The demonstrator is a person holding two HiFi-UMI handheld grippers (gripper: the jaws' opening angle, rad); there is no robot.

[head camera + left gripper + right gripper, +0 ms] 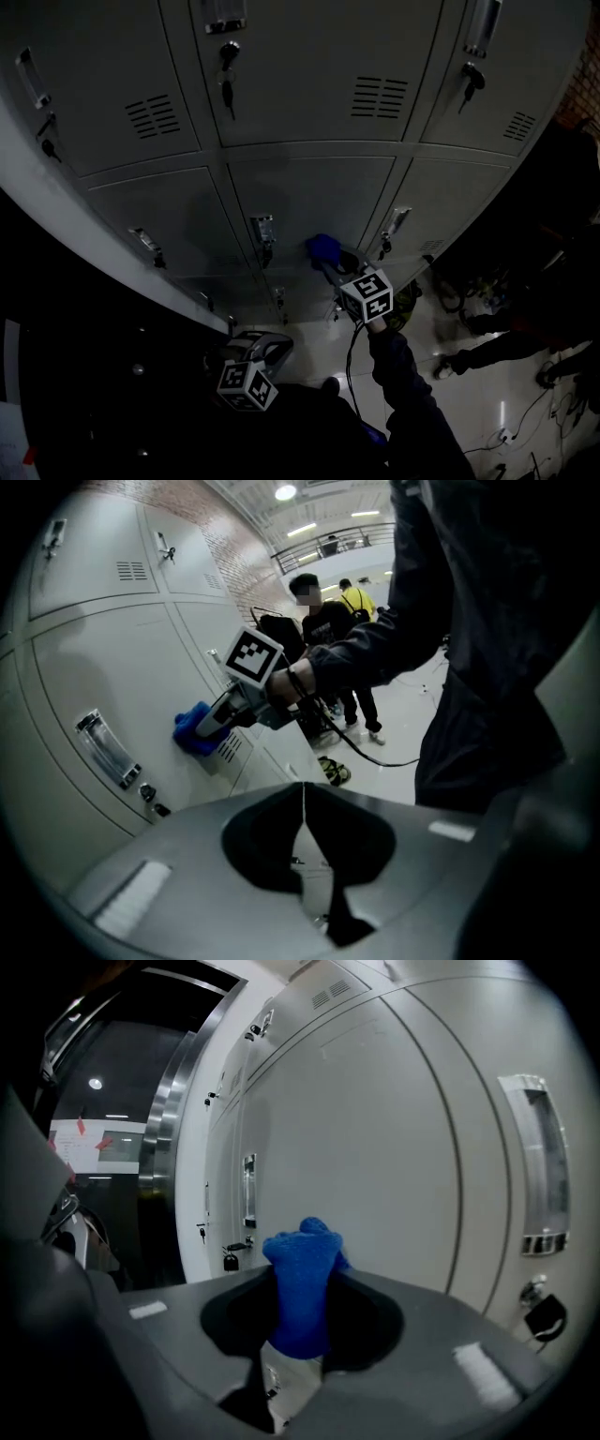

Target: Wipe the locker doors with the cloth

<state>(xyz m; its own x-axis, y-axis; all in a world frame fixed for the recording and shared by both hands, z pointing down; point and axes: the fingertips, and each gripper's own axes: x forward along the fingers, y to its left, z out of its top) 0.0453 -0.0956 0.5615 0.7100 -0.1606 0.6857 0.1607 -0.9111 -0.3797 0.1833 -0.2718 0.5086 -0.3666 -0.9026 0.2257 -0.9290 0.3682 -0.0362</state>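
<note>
Pressing the blue cloth [322, 247] against a lower locker door [309, 192], the right gripper [339, 267] has its 2 jaws clamped on the bunched fabric, whose free end meets the grey panel. The left gripper [251, 360] hangs low, well apart from the lockers, its jaws closed together on nothing.

Risks, as judged: the wad is held by 1 narrow pinch, so a hard drag across the metal could pull it loose. The left latch [263, 230] and the right latch [394, 222] flank the cloth, and a wide stroke could snag on either or knock the hanging key [384, 247]. The cable [350, 356] trailing from the right gripper could catch.

Surface: smooth grey painted metal, with vent slots [380, 97] and raised seams between doors.

Room: dim at the lockers, with a glossy pale floor [487, 394] and bystanders [328, 635] well behind.
</note>
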